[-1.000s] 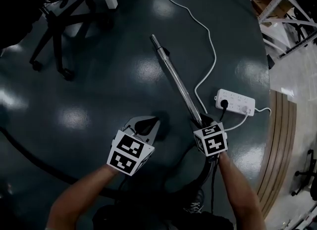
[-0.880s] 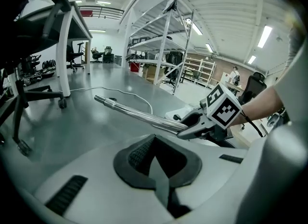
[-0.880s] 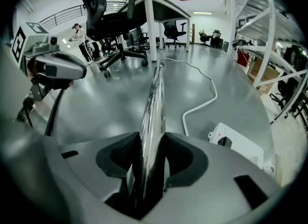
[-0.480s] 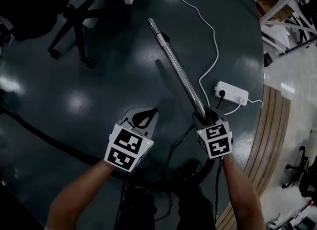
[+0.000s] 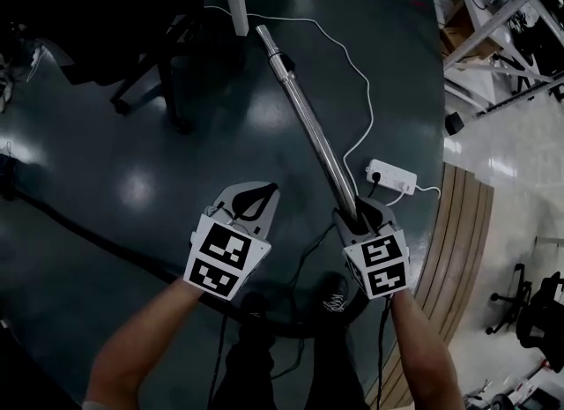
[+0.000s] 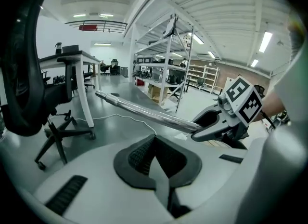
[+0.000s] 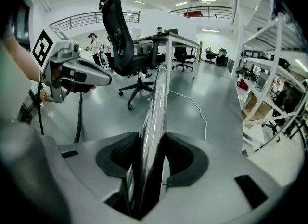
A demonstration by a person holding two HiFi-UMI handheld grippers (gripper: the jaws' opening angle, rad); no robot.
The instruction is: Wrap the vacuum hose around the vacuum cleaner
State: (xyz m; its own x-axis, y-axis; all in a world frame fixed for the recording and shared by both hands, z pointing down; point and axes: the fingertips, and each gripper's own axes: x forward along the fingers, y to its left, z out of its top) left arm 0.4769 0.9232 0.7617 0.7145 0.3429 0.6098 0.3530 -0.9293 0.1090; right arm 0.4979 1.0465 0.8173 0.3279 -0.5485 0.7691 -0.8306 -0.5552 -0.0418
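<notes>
Dark glossy floor, workshop. R tongs clenched on chrome wand at its near end. L tongs closed, empty. Black hose trails over floor from left edge toward the feet. Judged: wand stiff, slick, light; hose floppy, so grip hose near wand joint.

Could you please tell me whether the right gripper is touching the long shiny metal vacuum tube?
Touching. The right gripper view shows the right gripper closed on the long shiny metal vacuum tube, with both dark pads pressed against its sides.

Polished, mirror-bright metal tube above glossy floor.
</notes>
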